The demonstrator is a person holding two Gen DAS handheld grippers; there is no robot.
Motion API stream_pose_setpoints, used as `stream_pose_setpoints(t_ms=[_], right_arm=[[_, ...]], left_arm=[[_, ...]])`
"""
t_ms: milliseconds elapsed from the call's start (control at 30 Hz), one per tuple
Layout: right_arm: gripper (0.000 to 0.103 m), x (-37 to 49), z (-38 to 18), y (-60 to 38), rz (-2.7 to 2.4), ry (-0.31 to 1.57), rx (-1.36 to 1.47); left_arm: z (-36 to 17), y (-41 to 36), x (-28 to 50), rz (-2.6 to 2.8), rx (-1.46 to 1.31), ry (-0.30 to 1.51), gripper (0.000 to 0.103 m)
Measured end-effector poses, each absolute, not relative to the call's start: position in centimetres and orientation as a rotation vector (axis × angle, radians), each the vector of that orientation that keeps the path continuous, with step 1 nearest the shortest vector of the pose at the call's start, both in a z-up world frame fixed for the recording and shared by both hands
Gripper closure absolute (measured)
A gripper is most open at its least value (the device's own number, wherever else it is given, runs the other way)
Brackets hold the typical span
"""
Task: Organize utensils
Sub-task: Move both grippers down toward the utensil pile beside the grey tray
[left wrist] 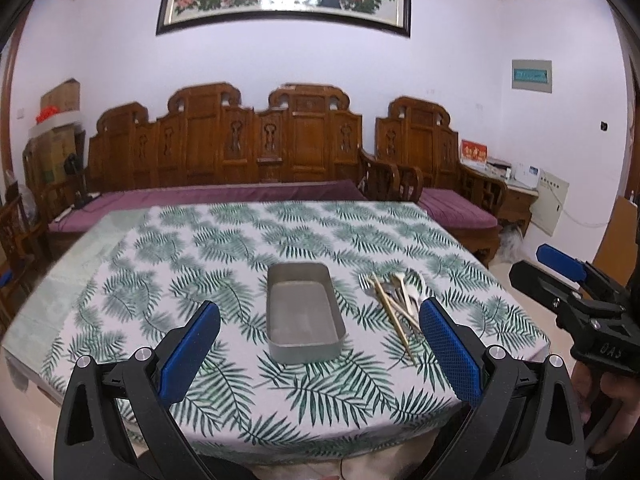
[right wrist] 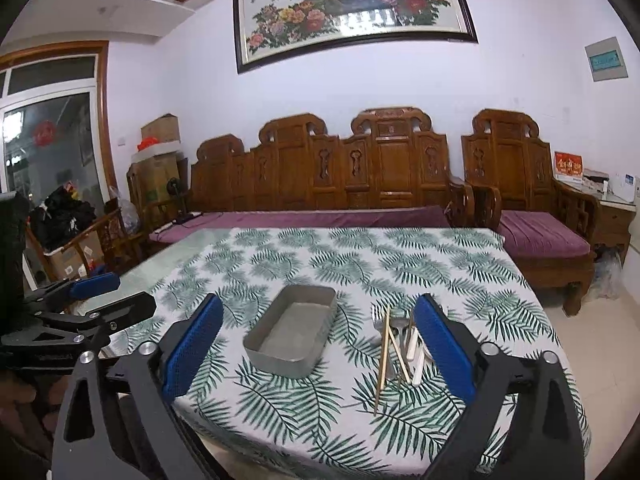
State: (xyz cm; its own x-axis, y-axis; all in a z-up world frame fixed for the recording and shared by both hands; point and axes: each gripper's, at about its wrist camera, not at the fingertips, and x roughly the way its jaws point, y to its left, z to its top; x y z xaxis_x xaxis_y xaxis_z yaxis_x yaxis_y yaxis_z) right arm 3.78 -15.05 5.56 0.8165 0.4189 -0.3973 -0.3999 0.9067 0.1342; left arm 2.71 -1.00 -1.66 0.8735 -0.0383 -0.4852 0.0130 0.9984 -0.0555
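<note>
An empty grey metal tray (left wrist: 305, 312) (right wrist: 291, 335) stands on the table with the fern-print cloth (left wrist: 224, 264) (right wrist: 460, 272). To its right lies a pile of utensils (left wrist: 396, 300) (right wrist: 400, 344): wooden chopsticks, metal forks and white-handled pieces. My left gripper (left wrist: 320, 352) is open and empty, held above the near table edge in front of the tray. My right gripper (right wrist: 320, 352) is open and empty, also near the front edge; it shows at the right of the left wrist view (left wrist: 568, 280). The left gripper shows at the left of the right wrist view (right wrist: 88, 300).
A carved wooden sofa with purple cushions (left wrist: 224, 196) (right wrist: 320, 218) stands behind the table, an armchair (right wrist: 532, 216) to its right. Boxes and a fan (right wrist: 176, 196) stand at the back left. The table's near edge is just under the grippers.
</note>
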Motion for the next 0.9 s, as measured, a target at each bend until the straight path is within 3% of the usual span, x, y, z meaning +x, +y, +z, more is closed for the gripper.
stream_pose_setpoints(t_ms=[200, 667, 767, 900], right_arm=[[0.019, 5.6, 3.1, -16.1, 0.419, 0.483, 0.052], [0.059, 11.4, -3.0, -17.8, 0.380, 0.602, 0.030], [0.062, 12.8, -4.2, -18.2, 0.370, 0.627, 0.033], [0.066, 14.8, -5.4, -19.0, 0.356, 0.655, 0.057]], left_arm=[[-4.1, -1.2, 4.1, -0.037, -0.045, 0.563, 0.007], [-8.1, -3.3, 8.8, -0.111, 0.034, 0.661, 0.007], [-8.5, -3.9, 9.6, -0.134, 0.043, 0.671, 0.007], [-9.4, -4.9, 11.3, -0.180, 0.048, 0.697, 0.015]])
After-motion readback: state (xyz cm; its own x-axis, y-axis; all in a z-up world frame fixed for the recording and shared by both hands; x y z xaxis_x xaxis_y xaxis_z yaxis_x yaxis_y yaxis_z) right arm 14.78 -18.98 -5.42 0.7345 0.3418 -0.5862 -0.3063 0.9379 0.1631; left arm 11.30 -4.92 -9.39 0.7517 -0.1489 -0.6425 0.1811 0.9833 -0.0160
